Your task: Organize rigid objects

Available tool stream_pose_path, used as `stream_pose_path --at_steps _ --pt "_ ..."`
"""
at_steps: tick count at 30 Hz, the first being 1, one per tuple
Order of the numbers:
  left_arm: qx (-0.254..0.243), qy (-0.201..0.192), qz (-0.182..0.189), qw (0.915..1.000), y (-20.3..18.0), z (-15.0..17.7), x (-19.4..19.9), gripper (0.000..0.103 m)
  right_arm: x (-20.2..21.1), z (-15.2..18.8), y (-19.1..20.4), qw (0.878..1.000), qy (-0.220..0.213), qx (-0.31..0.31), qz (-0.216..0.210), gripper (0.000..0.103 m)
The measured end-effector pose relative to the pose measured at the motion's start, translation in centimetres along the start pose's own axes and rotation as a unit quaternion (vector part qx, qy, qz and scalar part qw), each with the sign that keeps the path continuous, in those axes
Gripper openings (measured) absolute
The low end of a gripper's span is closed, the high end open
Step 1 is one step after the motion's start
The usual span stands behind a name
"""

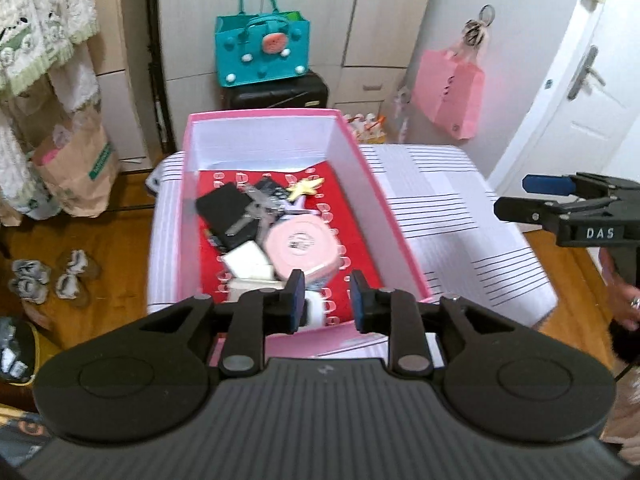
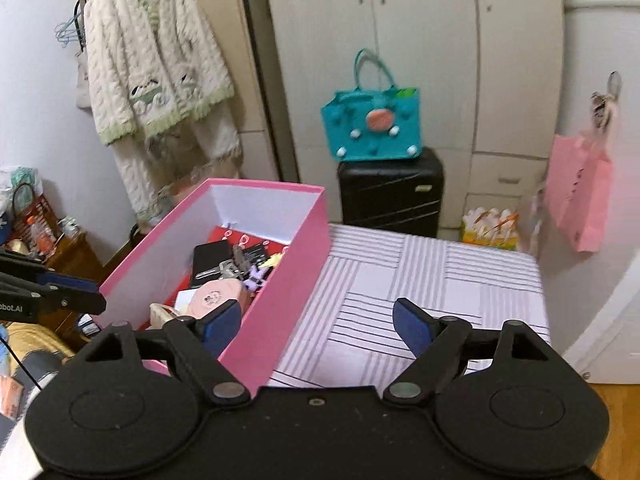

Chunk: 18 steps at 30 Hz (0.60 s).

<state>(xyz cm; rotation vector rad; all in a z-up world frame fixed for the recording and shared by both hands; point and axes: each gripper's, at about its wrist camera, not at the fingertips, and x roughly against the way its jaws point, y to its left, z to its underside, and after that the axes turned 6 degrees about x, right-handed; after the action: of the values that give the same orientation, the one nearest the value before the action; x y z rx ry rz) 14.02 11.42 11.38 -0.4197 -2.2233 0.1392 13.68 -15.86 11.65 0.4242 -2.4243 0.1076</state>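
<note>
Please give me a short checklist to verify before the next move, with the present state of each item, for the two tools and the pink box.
1. Left tool holds nothing: ok, its pads stand a little apart with an empty gap.
2. Right tool holds nothing: ok, it is wide open.
3. Objects are inside the pink box: ok, the round pink case, the black wallet and the keys lie in it.
4. Striped table beside the box carries no loose object: ok in the visible part.
5. Box sits fully on the table: cannot tell, the tools hide its near edge.
6. The two tools are apart: ok.
</note>
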Motion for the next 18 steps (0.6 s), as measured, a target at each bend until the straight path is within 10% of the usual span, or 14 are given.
stream_pose_path --at_steps 18 --pt "0.008 -0.084 -0.058 0.9948 -4.6 5.4 -1.5 0.046 4.5 5.0 2.3 0.993 -0.059 -0.008 0.105 0.092"
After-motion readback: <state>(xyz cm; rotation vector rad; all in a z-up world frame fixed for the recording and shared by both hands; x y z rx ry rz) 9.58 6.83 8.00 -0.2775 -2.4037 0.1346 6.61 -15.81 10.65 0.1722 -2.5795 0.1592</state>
